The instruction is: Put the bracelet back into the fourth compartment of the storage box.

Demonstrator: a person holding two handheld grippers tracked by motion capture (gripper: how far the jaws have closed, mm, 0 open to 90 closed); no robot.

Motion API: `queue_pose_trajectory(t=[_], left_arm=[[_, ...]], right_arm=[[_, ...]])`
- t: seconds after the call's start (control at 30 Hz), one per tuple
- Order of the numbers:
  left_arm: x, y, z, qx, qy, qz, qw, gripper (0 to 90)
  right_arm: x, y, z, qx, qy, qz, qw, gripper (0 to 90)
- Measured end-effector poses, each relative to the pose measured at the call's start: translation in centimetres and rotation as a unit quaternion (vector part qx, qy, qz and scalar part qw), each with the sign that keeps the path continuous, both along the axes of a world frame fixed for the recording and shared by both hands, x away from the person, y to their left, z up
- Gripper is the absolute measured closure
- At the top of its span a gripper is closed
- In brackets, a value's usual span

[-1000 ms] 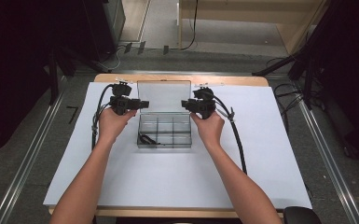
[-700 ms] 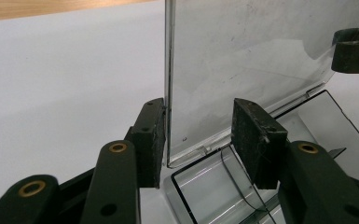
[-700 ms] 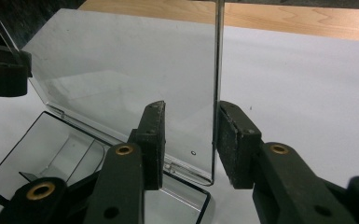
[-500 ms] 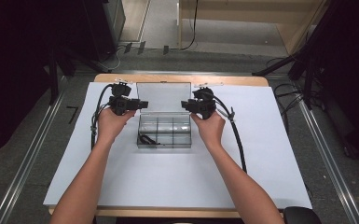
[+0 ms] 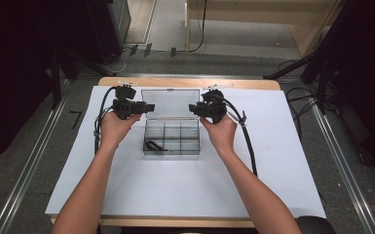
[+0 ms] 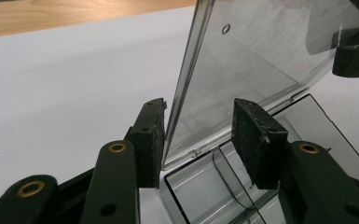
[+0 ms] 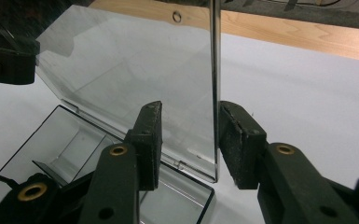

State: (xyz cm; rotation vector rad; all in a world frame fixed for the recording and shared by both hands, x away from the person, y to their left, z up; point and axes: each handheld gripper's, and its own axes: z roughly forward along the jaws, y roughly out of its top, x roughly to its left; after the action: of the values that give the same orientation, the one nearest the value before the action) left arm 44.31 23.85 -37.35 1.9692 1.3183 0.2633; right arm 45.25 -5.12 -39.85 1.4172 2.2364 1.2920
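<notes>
Overhead, a person's 2 forearms reach in from the bottom edge over a white sheet (image 5: pixel 126 185) that covers a wooden table (image 5: pixel 185 82). Near the sheet's far side sits a clear plastic compartment box (image 5: pixel 171 138), its divided tray lying flat and its see-through lid (image 5: pixel 171 100) standing up at the back. A small dark item (image 5: pixel 152 145) lies in the tray's near-left compartment.

Each hand holds a black gripper at one side edge of the raised lid. The left gripper (image 6: pixel 199 135) straddles the lid's left edge; 1 pad (image 6: pixel 150 140) sits against the plastic while the other stands apart, so the jaws are spread, not pinching. The right gripper (image 7: pixel 186 142) straddles the lid's right edge in the same way, its jaws having just been opening, with a gap beside the inner pad (image 7: pixel 148 142).
</notes>
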Motion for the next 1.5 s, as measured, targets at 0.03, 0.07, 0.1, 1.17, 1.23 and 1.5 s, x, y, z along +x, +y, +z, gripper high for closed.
queue_pose_trajectory(t=[0.03, 0.07, 0.1, 1.17, 1.23, 1.5], left_arm=[[0.0, 0.0, 0.1, 0.002, -0.002, -0.001, 1.0000, 55.8], [0.0, 0.0, 0.1, 0.003, -0.002, -0.002, 1.0000, 55.8], [0.0, 0.0, 0.2, 0.003, -0.001, -0.002, 1.0000, 55.8], [-1.0, 0.1, 3.2, 0.002, -0.001, -0.017, 0.9999, 51.4], [-1.1, 0.2, 3.4, 0.003, -0.001, -0.018, 0.9998, 51.3], [-1.3, 0.2, 3.7, 0.000, 0.006, -0.020, 0.9998, 49.0]], right_arm=[[0.0, 0.0, 0.1, -0.001, 0.000, 0.002, 1.0000, 62.3], [-0.1, 0.0, 0.2, -0.003, 0.000, 0.002, 1.0000, 62.2], [-0.1, 0.0, 0.3, -0.004, -0.001, 0.002, 1.0000, 62.1], [-1.1, -0.6, 4.4, -0.008, 0.000, 0.033, 0.9994, 59.5], [-1.2, -0.7, 4.6, -0.009, -0.001, 0.035, 0.9993, 59.4], [-1.3, -0.9, 5.1, -0.008, 0.006, 0.040, 0.9992, 58.9]])
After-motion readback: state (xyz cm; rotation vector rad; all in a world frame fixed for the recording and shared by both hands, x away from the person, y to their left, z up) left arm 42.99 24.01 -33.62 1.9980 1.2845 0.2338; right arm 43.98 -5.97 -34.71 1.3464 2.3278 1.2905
